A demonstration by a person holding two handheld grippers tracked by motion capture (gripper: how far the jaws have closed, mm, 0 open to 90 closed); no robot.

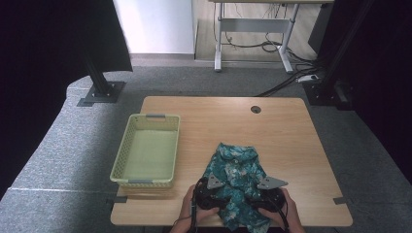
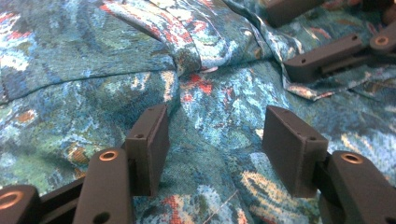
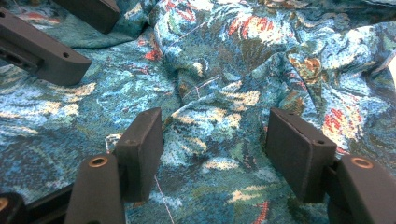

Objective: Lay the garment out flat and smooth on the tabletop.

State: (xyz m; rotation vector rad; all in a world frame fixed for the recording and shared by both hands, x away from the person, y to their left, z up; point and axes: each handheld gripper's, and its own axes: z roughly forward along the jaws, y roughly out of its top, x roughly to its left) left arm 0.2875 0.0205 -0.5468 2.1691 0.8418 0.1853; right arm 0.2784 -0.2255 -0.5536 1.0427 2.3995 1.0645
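Observation:
A teal cloth (image 1: 234, 170) with a red and cream flower print lies crumpled on the near middle of the wooden table (image 1: 291, 141). My left gripper (image 1: 218, 190) rests at its near left part and my right gripper (image 1: 260, 192) at its near right part, each held in a hand. In the left gripper view the left gripper (image 2: 215, 122) stands open over a fold of cloth (image 2: 210, 93), the pads not pressing on it. In the right gripper view the right gripper (image 3: 215, 119) is likewise open, with a bunched ridge of cloth (image 3: 210, 93) between the jaws. Each view shows the other gripper's jaws farther off.
A pale green plastic basket (image 1: 154, 117) stands empty on the table's left side, close to the cloth. A cable hole (image 1: 255, 109) sits near the far edge. Black stands and a desk frame (image 1: 252, 24) rise from the floor beyond the table.

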